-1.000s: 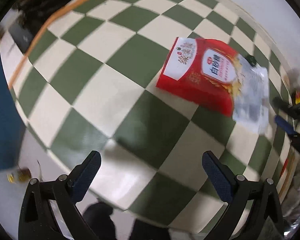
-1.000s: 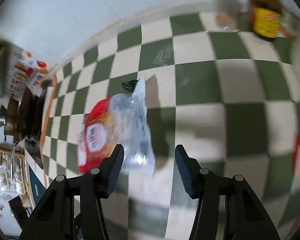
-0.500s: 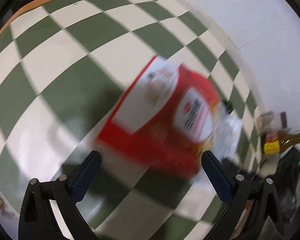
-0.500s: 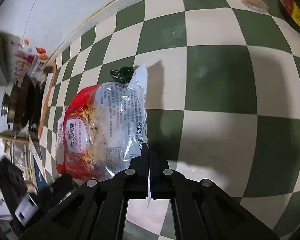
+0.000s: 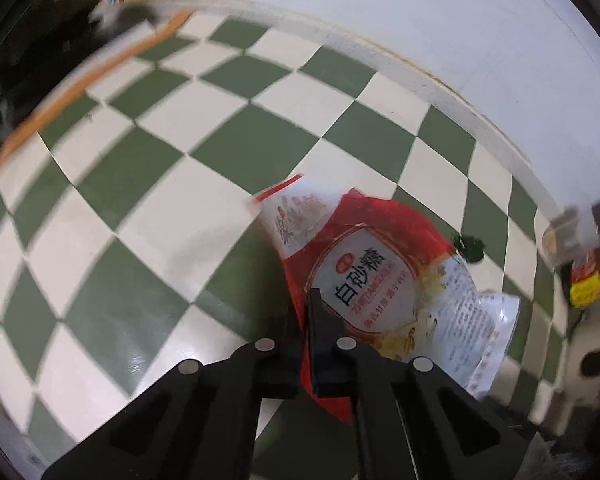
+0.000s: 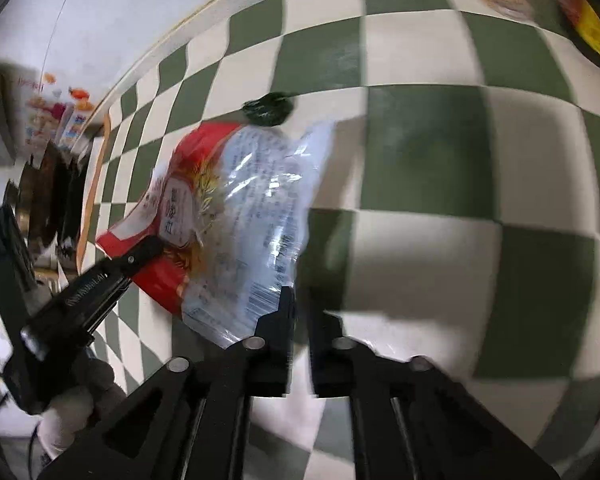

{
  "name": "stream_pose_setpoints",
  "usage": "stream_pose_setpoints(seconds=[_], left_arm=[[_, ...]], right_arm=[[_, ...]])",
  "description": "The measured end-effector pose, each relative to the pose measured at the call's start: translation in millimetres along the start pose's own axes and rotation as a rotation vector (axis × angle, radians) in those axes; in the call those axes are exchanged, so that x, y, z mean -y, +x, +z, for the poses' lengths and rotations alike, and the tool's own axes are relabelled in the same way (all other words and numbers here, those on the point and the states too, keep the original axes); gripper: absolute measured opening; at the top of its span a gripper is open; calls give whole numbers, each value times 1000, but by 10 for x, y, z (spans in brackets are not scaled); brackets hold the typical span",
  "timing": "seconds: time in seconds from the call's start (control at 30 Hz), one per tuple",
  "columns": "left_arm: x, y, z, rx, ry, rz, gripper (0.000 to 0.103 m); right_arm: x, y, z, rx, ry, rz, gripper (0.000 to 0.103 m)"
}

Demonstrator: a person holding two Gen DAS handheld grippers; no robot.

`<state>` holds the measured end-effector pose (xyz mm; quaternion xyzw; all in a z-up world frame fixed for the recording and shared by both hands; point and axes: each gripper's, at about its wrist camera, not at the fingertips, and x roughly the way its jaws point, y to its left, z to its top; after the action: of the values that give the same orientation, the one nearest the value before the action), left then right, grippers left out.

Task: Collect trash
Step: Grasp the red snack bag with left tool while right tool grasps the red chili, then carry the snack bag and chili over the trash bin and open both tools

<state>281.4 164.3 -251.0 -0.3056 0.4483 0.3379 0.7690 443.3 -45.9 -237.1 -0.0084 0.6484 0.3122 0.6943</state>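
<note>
A red and clear sugar bag lies crumpled on the green and white checkered surface. My left gripper is shut on the bag's red edge. The right wrist view shows that bag from its clear printed side, with the left gripper pinching the red end. My right gripper sits at the bag's clear lower corner. Its jaws are opening with a narrow gap, and the corner lies against the left finger, not pressed between the pads.
A small dark green scrap lies just beyond the bag. A brown bottle with a yellow label and a small jar stand at the right. A white wall borders the far side. A gloved hand holds the left gripper.
My left gripper has swung over to the bag and shut on its red edge. My right gripper, shut on the clear corner half a second ago, has parted its jaws.
</note>
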Motion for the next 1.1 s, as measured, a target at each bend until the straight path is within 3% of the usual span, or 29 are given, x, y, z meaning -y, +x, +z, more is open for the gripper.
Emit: stream_pose_setpoints(seconds=[0.03, 0.07, 0.13, 0.23, 0.3, 0.37, 0.43, 0.5, 0.57, 0.6, 0.87, 1.1], left_arm=[[45, -123, -52, 28, 43, 43, 0], [90, -217, -83, 53, 71, 65, 0], [136, -419, -160, 98, 111, 96, 0], [241, -571, -218, 152, 144, 119, 0], [274, -660, -257, 181, 160, 133, 0], [311, -708, -272, 198, 165, 141, 0], [353, -712, -271, 198, 167, 137, 0], [407, -739, -264, 205, 174, 131, 0], [448, -798, -252, 223, 181, 122, 0], [462, -820, -250, 229, 184, 116, 0], [411, -1426, -239, 326, 216, 42, 0], [23, -2065, -437, 397, 263, -20, 0]], right_arm=[[83, -168, -49, 46, 17, -26, 50], [185, -352, -104, 102, 33, -49, 58], [417, -664, -212, 188, 66, -129, 58], [848, -1061, -432, 292, 127, -347, 58], [1042, -1118, -537, 300, 140, -461, 58], [1228, -1032, -575, 260, 146, -508, 58], [1372, -880, -592, 205, 162, -506, 57], [1426, -806, -610, 207, 148, -529, 44], [1349, -765, -598, 239, 112, -534, 14], [1330, -747, -587, 243, 109, -526, 10], [796, -1023, -692, 323, 31, -378, 9], [32, -1305, -1233, 384, -45, -286, 9]])
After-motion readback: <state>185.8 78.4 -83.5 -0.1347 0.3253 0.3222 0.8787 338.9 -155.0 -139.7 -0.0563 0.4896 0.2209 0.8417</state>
